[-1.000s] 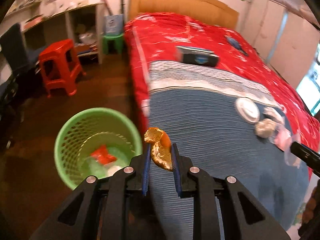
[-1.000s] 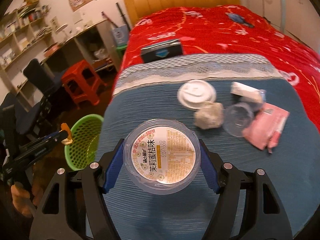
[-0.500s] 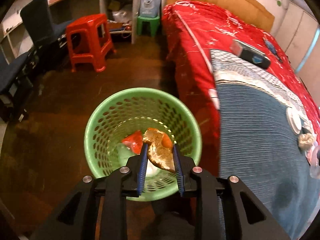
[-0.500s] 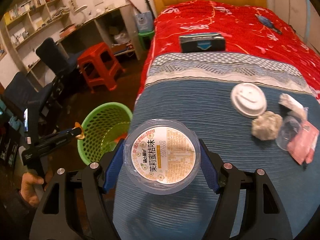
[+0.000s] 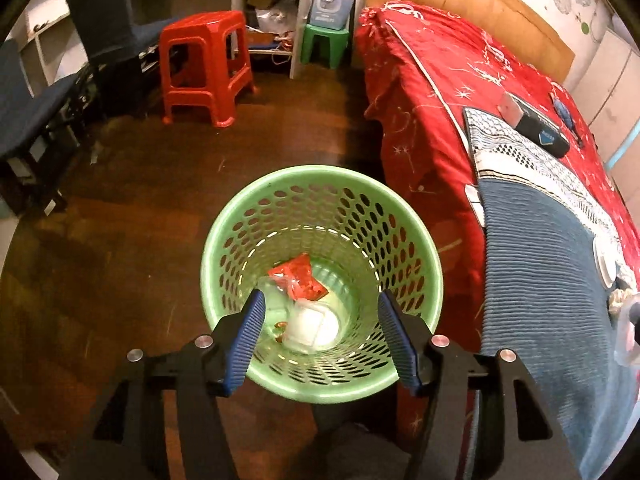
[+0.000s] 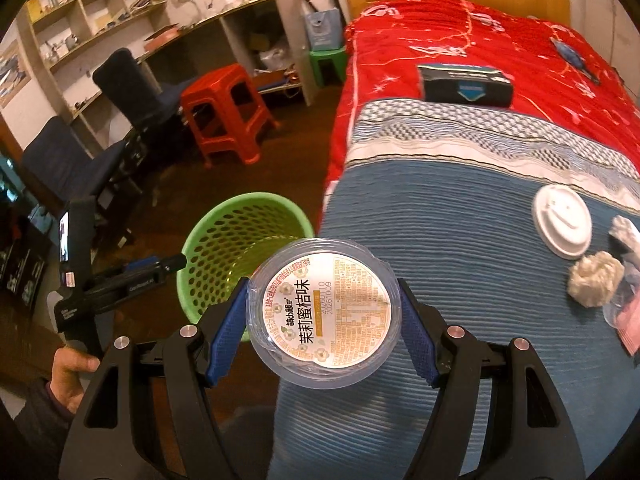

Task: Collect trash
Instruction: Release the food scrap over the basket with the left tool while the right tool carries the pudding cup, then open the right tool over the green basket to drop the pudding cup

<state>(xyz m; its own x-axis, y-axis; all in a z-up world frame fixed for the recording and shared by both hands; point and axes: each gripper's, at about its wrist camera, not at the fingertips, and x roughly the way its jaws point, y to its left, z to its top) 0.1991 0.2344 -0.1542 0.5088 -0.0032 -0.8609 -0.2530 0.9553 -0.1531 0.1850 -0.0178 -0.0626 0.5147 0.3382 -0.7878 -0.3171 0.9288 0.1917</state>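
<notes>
Two grippers at work beside a bed: left gripper [image 5: 320,312] poised over the mouth of the green basket [image 5: 256,220], jaws opening, blue pads [image 5: 248,336] spread apart with nothing between them. Seen down inside the basket, below those pads: a red wrapper [image 5: 300,276], a clear cup [image 5: 276,304] and a white lump [image 5: 316,326], all lying on the bottom. Basket standing on the dark wooden floor [image 5: 120,240], just beside the bed's red quilt [image 5: 420,120]. Beyond the basket, near the wall: a red stool [image 5: 204,64] and a small green stool [image 5: 324,40]. Right gripper [image 6: 322,312] clamped on a round clear tub [image 6: 324,312] with a printed label, pads pressing its two sides, held up near the edge of the blue blanket [image 6: 460,280], to the right of the basket. Lying on that blanket, well to the right of the basket: a white lid [image 6: 562,224], a crumpled ball of paper [image 6: 596,278] just below it, and a pink wrapper [image 6: 630,320] at the frame's edge. Farther up the bed, resting on the red quilt: a dark box [image 6: 466,88]. Left of the basket, a hand [image 6: 72,376] gripping the left gripper's handle.
</notes>
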